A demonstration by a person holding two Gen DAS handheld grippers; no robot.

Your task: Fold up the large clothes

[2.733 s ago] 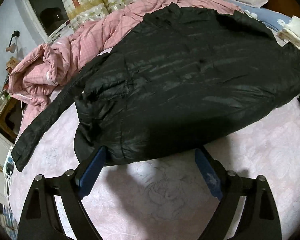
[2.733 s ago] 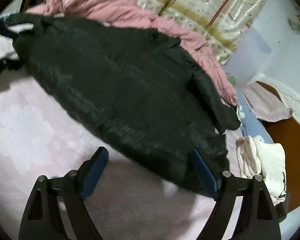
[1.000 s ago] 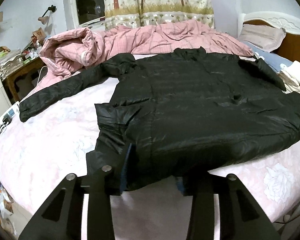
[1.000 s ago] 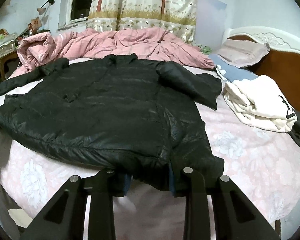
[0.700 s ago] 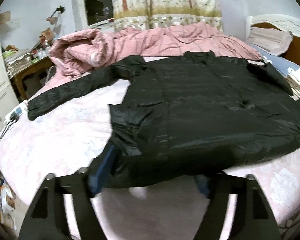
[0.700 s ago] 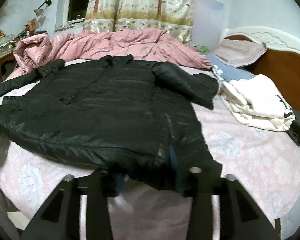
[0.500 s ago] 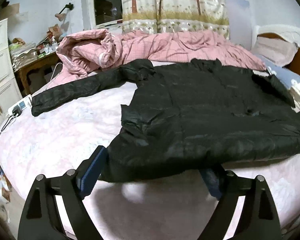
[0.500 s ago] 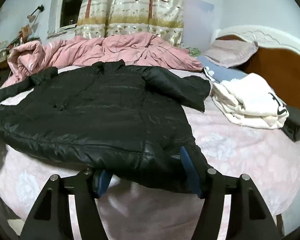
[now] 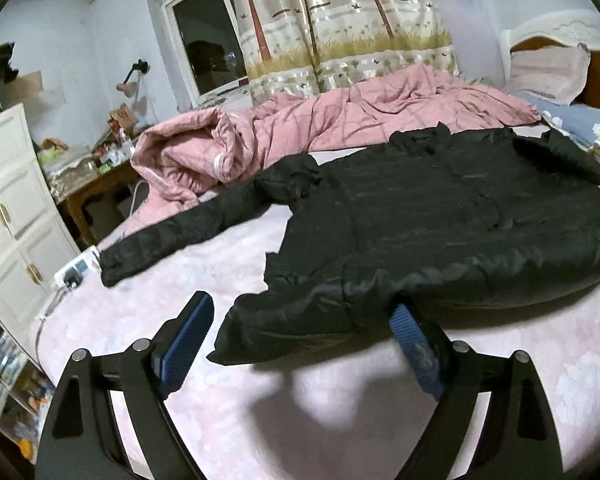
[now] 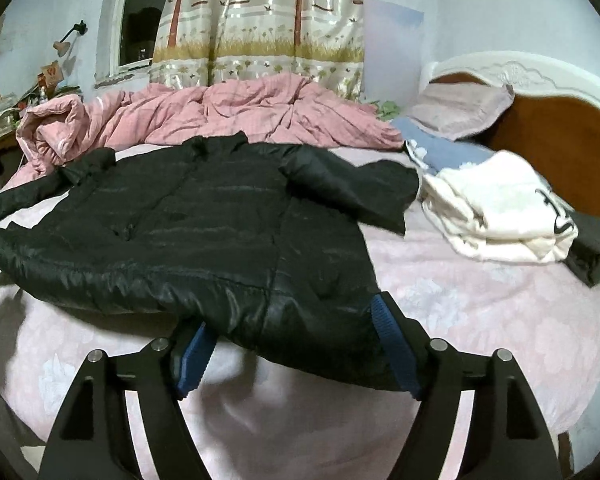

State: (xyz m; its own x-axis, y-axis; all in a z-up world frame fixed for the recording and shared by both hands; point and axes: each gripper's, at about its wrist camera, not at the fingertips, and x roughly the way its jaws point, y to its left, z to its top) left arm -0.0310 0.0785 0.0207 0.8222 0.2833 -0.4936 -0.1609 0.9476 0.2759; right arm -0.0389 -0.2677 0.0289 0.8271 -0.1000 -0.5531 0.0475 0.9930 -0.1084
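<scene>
Left wrist: jacket (image 9: 440, 232) hem btwn wide-open left gripper (image 9: 300, 340); right gripper (image 10: 296, 344) likewise.

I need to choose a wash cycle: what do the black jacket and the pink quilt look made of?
Black jacket: likely a nylon or polyester shell, glossy, quilted in puffy stitched bands. Pink quilt: matte woven fabric, possibly cotton, faint check lines, soft rumpled folds.

No lettering anywhere is clear enough to read.
</scene>
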